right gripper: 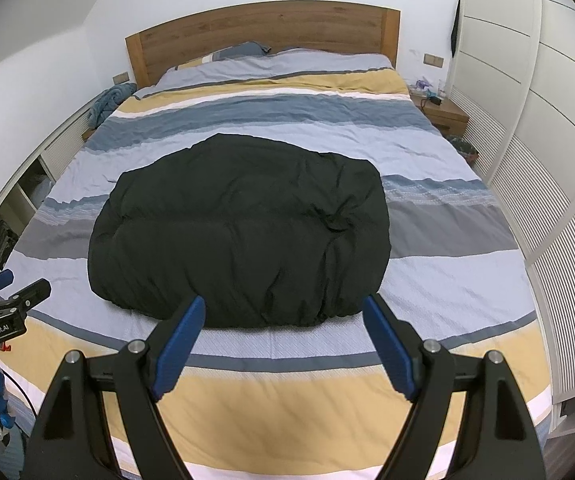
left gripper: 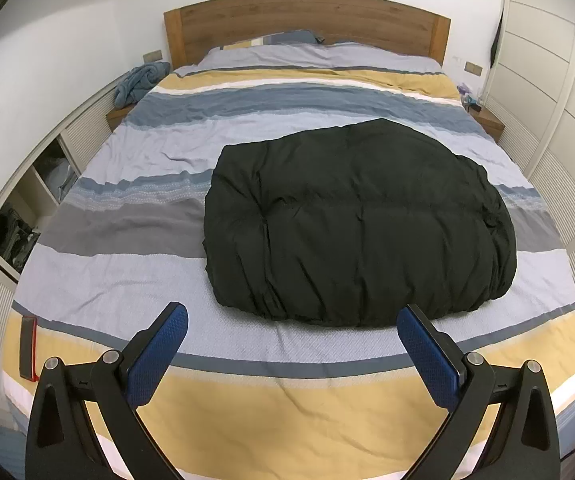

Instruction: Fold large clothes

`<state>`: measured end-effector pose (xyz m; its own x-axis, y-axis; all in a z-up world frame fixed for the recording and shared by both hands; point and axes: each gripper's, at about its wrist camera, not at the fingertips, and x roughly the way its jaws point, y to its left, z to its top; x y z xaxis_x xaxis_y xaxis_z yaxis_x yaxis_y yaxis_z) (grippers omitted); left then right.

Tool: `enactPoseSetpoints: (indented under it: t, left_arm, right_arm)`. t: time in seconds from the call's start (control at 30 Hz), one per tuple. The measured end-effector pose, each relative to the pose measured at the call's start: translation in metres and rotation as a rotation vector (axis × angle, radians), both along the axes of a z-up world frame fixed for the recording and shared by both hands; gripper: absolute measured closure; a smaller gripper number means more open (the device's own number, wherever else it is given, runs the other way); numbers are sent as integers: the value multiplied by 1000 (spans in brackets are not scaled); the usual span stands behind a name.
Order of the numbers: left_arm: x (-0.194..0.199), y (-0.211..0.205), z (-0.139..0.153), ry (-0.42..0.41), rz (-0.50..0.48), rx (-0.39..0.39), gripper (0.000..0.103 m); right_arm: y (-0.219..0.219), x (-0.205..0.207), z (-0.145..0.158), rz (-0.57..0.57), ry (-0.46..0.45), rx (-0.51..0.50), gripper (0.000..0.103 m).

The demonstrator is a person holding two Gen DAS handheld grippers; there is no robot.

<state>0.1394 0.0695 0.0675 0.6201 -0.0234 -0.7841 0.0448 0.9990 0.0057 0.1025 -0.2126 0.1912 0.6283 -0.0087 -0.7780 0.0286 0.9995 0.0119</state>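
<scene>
Progress, judged from the lie of things: black padded jacket [left gripper: 357, 220] sits as one compact, puffy bundle on the striped bed [left gripper: 127, 280], with no sleeve or hood trailing loose. Folding looks done or nearly so; what may remain is a last tuck or a press to flatten, though the far side of the bundle is hidden.

Position: in the left wrist view the jacket lies at 1 o'clock from the left gripper [left gripper: 291, 322]; in the right wrist view it lies at 12 o'clock, just beyond the right gripper [right gripper: 283, 314].

Fingers: both pairs stand wide apart, holding nothing, hovering over the foot of the bed, apart from the jacket's near edge.

Count:
- black jacket: one
- grippers: two
- wooden headboard [left gripper: 307, 20]: one
- pillows at the head: at least two, partly hidden
- blue crumpled cloth [left gripper: 139, 82] at 10 o'clock beside the bed: one
- bedside shelf [right gripper: 445, 114] at 2 o'clock: one
- small red-edged object [left gripper: 27, 350] at the bed's near left edge: one, kind unclear
</scene>
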Motion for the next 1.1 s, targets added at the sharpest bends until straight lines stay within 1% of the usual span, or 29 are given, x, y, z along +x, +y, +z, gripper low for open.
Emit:
enactPoseSetpoints:
  t: [0.7, 1.1]
  left_arm:
    - [-6, 0, 2, 0, 0, -2, 0]
    - [-5, 2, -2, 18, -1, -1, 0]
  right_arm:
    - [-3, -5, -1, -7, 7, -1, 22]
    - [-4, -8, -3, -6, 11, -3, 22]
